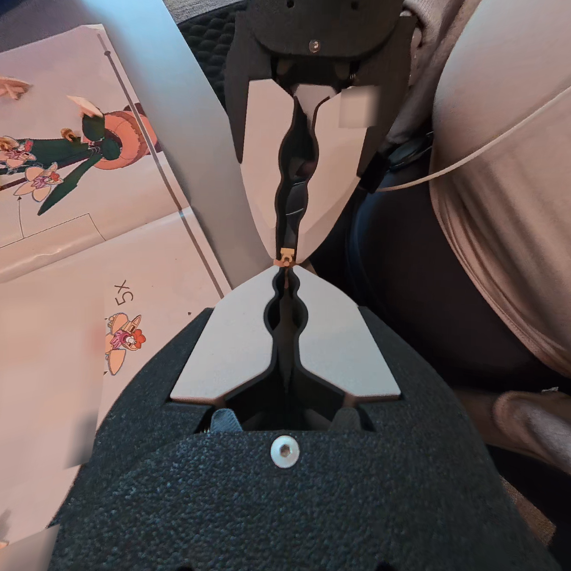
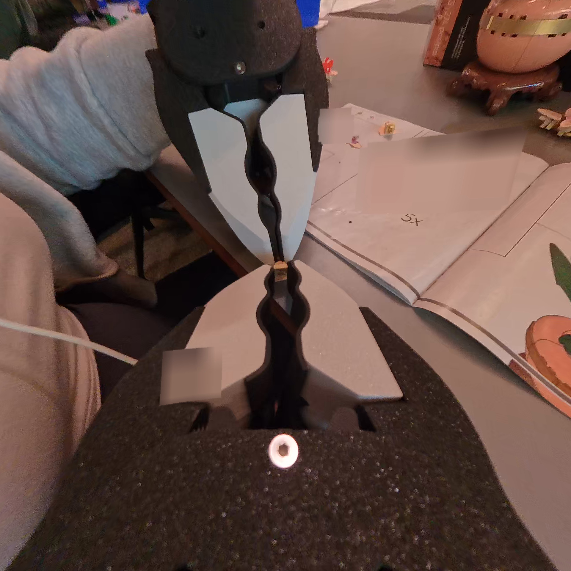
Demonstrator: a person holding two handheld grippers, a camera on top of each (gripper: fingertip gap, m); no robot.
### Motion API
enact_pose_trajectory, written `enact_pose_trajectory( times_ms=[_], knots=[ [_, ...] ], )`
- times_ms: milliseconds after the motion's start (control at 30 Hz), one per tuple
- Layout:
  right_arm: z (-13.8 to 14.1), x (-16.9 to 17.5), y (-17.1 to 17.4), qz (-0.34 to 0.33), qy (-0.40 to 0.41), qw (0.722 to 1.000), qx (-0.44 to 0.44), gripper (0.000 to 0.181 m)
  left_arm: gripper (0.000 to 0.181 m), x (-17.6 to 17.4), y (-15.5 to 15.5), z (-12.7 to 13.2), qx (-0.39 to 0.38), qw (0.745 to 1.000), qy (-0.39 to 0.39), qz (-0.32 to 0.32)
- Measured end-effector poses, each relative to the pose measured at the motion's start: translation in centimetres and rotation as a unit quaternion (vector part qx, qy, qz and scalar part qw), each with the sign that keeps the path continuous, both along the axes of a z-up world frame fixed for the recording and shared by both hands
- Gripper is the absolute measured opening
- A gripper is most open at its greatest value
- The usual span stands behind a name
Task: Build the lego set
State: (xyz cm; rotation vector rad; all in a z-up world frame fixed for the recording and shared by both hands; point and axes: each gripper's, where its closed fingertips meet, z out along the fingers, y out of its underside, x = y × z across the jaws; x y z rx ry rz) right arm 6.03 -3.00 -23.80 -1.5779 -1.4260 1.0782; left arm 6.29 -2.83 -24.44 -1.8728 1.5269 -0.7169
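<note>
Tip to tip, the left gripper [image 1: 285, 273] and right gripper [image 2: 280, 273] both clamp a tiny gold lego piece [image 1: 285, 258] between them, near the open instruction booklet [image 2: 432, 222].

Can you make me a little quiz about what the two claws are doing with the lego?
1. True or false: the left claw and the right claw meet tip to tip.
2. What lies open on the grey table? A) an instruction booklet B) a laptop C) a pizza box
3. Fill the gap: the tiny piece pinched at the right claw's tips is ___ coloured.

Key: 1 true; 2 A; 3 gold.
</note>
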Motion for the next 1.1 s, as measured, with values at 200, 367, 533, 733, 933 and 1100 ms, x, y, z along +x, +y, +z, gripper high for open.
enact_pose_trajectory(
  times_ms=[200, 367, 533, 733, 933, 1100],
  knots=[
    [-0.06, -0.06, -0.12, 0.004, 0.027, 0.999, -0.017, 0.008, 0.002, -0.01, -0.12, -0.01, -0.005, 1.000, -0.001, -0.005],
    [-0.28, -0.10, -0.12, 0.007, 0.021, 1.000, -0.012, 0.007, 0.002, -0.02, -0.15, -0.01, -0.010, 1.000, -0.001, -0.006],
    [-0.24, -0.13, -0.20, 0.012, 0.006, 1.000, 0.009, 0.007, 0.002, -0.03, -0.18, 0.00, -0.016, 1.000, -0.002, -0.006],
    [-0.26, -0.25, -0.26, 0.020, -0.011, 1.000, 0.015, 0.006, 0.002, -0.09, -0.28, 0.03, -0.026, 1.000, -0.005, -0.007],
    [-0.30, -0.23, -0.22, 0.026, -0.018, 0.999, 0.021, 0.007, 0.003, -0.08, -0.29, 0.07, -0.026, 1.000, -0.005, -0.006],
    [-0.29, -0.24, -0.17, 0.027, -0.016, 0.999, 0.026, 0.007, 0.009, -0.06, -0.42, 0.13, -0.027, 1.000, -0.006, -0.009]
  ],
)
